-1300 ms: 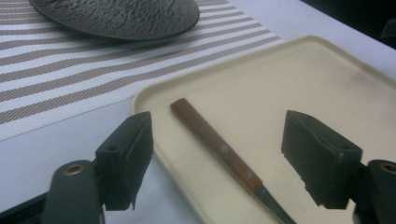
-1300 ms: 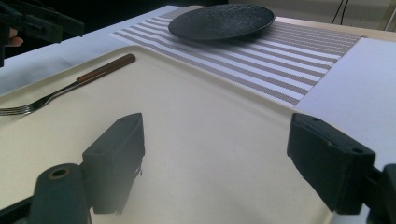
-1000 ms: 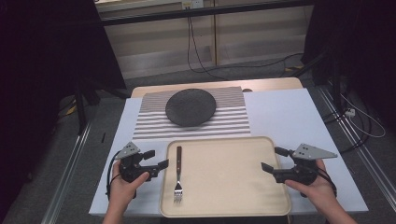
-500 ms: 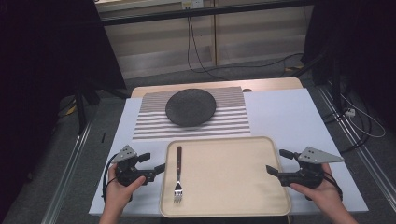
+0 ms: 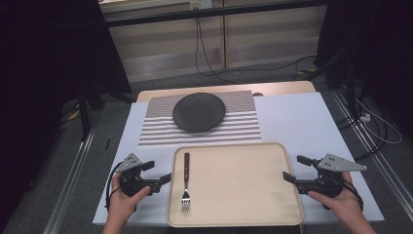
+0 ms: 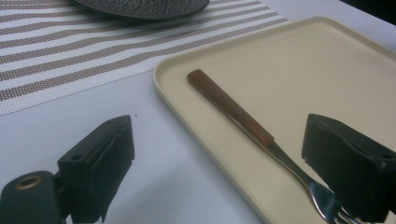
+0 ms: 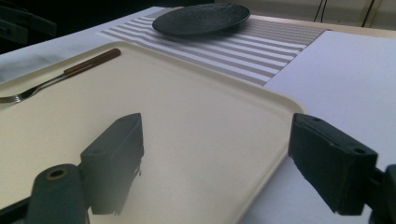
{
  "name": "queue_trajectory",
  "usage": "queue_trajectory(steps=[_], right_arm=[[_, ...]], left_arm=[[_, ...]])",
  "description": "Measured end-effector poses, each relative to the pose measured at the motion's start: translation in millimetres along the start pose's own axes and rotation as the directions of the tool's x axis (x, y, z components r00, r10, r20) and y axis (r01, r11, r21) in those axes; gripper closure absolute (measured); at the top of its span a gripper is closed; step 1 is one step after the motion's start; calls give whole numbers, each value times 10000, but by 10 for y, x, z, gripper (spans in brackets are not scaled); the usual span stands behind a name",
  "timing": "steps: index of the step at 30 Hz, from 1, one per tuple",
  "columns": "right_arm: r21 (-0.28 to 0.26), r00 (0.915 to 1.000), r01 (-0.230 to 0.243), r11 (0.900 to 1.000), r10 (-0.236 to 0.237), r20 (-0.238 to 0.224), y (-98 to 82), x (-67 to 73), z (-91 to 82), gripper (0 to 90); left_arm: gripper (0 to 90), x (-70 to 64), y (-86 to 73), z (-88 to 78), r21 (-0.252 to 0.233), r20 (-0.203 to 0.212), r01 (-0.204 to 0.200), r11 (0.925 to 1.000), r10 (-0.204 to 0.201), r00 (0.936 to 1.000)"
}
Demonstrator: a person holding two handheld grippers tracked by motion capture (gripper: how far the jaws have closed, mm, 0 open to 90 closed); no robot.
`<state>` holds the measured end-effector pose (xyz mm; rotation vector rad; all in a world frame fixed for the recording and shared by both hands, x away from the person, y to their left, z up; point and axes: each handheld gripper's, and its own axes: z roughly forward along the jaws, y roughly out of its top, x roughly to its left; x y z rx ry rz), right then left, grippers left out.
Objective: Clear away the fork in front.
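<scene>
Lower centre of the high view: a cream tray (image 5: 253, 195) sits on the white table cover (image 5: 302, 122), near edge toward the person. On the tray's left side lies a fork (image 5: 185, 183) with a brown wooden handle, handle toward the upper part of the frame, tines toward the bottom edge.

Lower left: left gripper (image 5: 158, 171) held in the person's left hand (image 5: 124, 202), just beside the tray's left rim, pointing right toward the fork. Its jaws have just been opening and stand apart; nothing between them. Left gripper view confirms: fork (image 6: 252, 128) lies past the tray rim (image 6: 161, 86), its tines next to the right-hand jaw in the frame, not gripped.

Lower right: right gripper (image 5: 297, 168) in the right hand (image 5: 343, 204), at the tray's right edge, jaws apart, holding nothing. Right gripper view: one jaw over the tray, one over the table cover.

Upper centre: dark round plate (image 5: 198, 112) on a striped placemat (image 5: 156, 129), well apart from the fork.
</scene>
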<state>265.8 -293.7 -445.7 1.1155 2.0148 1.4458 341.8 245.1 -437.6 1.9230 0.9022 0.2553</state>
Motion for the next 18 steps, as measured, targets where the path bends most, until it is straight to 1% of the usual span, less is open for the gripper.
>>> queue_trajectory(steps=[7,11,17,18], right_arm=[[32,10000,12,10000,-12,-37,-11,-11,-4,183],[70,10000,27,10000,-26,-70,-21,-7,3,183],[99,9999,58,9999,-56,-129,-20,2,18,182],[88,9999,49,9999,-48,-127,-20,0,20,182]], left_arm=[[98,23,-17,-9,-61,-79,111,9999,-112,9999],[98,35,-24,-19,-45,-129,30,10000,-31,9999],[97,20,-33,6,41,-77,53,10000,-53,10000],[96,24,-33,13,77,-90,-16,10000,17,10000]])
